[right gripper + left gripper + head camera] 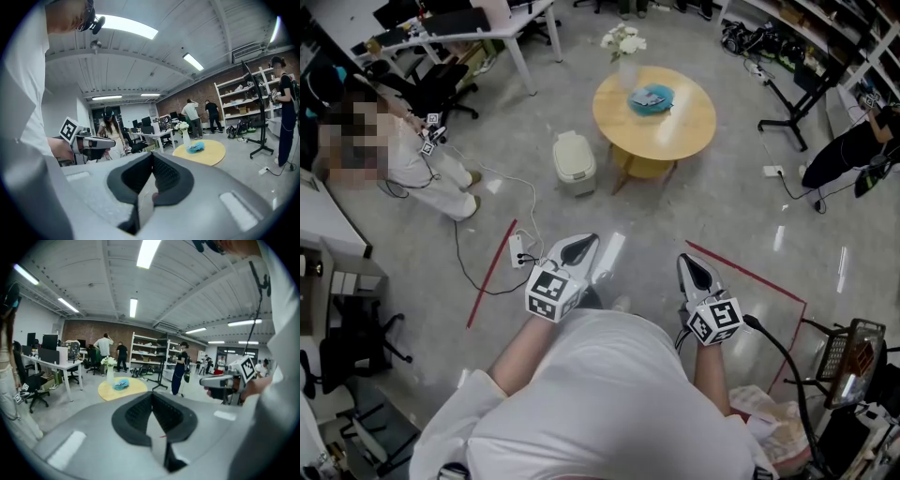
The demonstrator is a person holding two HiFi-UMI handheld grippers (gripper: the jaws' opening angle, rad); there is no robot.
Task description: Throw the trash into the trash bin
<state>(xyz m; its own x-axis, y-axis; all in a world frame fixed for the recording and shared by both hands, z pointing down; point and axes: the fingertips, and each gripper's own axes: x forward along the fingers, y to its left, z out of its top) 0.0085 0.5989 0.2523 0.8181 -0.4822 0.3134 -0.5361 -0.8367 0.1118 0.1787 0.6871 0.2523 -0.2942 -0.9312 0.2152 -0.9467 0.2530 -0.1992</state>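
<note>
A crumpled blue piece of trash (651,97) lies on the round yellow table (675,131), beside a white vase of flowers (624,56). A pale lidded trash bin (574,161) stands on the floor at the table's left. My left gripper (584,241) and right gripper (693,262) are held side by side in front of me, well short of the table, pointing toward it. Both are shut with nothing between the jaws. The blue trash (121,384) shows far ahead in the left gripper view, and the same trash (195,147) in the right gripper view.
A person sits on the floor at the left (427,169), with a cable and a power strip (518,251) nearby. Red tape lines (492,272) mark the floor. A black stand (792,112) and shelves are at the far right, a wire basket (853,356) at my right.
</note>
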